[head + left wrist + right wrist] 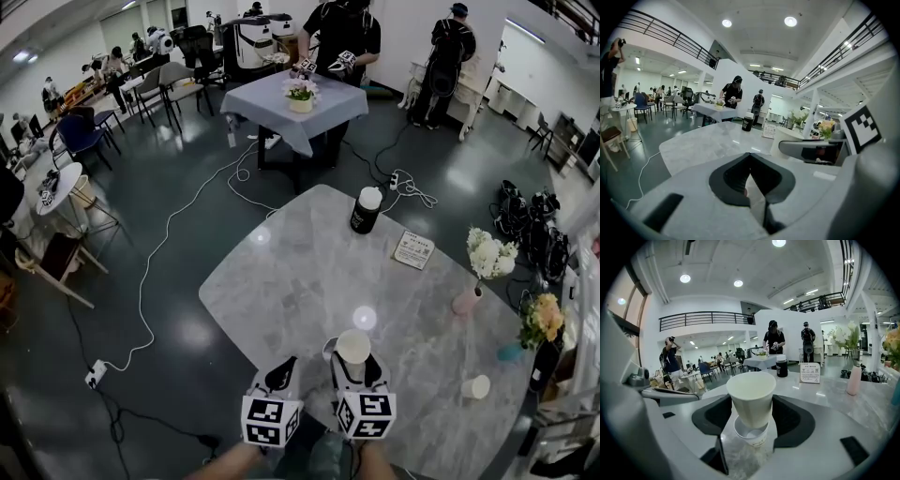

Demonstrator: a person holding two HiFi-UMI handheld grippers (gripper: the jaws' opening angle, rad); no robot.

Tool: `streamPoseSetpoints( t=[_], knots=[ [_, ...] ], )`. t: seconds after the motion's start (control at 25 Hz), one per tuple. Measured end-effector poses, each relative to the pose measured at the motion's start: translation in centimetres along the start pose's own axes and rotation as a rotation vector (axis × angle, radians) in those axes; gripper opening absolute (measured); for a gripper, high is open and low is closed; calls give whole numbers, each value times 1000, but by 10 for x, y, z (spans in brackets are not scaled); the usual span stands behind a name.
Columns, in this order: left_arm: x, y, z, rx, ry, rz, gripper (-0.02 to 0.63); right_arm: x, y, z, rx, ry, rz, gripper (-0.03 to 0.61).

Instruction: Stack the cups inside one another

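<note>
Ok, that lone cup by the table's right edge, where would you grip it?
On its side wall, just under the rim, coming in level from the side. The cup seems to stand upright, mouth up, with open table around it.

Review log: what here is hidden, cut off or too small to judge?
- Head view: the lower white paper cup is mostly hidden by the held white paper cup and right gripper.
- White printed card: text too small in every view.
- Third white paper cup: outside both gripper views.
</note>
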State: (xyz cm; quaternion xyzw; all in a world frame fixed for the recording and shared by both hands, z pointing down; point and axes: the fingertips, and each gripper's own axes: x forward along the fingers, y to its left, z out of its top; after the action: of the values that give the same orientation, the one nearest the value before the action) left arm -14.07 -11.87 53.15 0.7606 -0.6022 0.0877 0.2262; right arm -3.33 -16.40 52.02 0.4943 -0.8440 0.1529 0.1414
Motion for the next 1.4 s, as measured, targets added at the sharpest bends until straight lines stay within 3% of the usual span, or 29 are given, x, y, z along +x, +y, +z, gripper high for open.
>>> streamPoseSetpoints(
  t=[0.44,1.4],
  knots=[
    [4,20,-15,-16,38,25,2,16,8,-18,7,35,13,247],
    [10,15,-38,-48,74,16,2,17,7,-50,-16,134,9,267]
  ],
)
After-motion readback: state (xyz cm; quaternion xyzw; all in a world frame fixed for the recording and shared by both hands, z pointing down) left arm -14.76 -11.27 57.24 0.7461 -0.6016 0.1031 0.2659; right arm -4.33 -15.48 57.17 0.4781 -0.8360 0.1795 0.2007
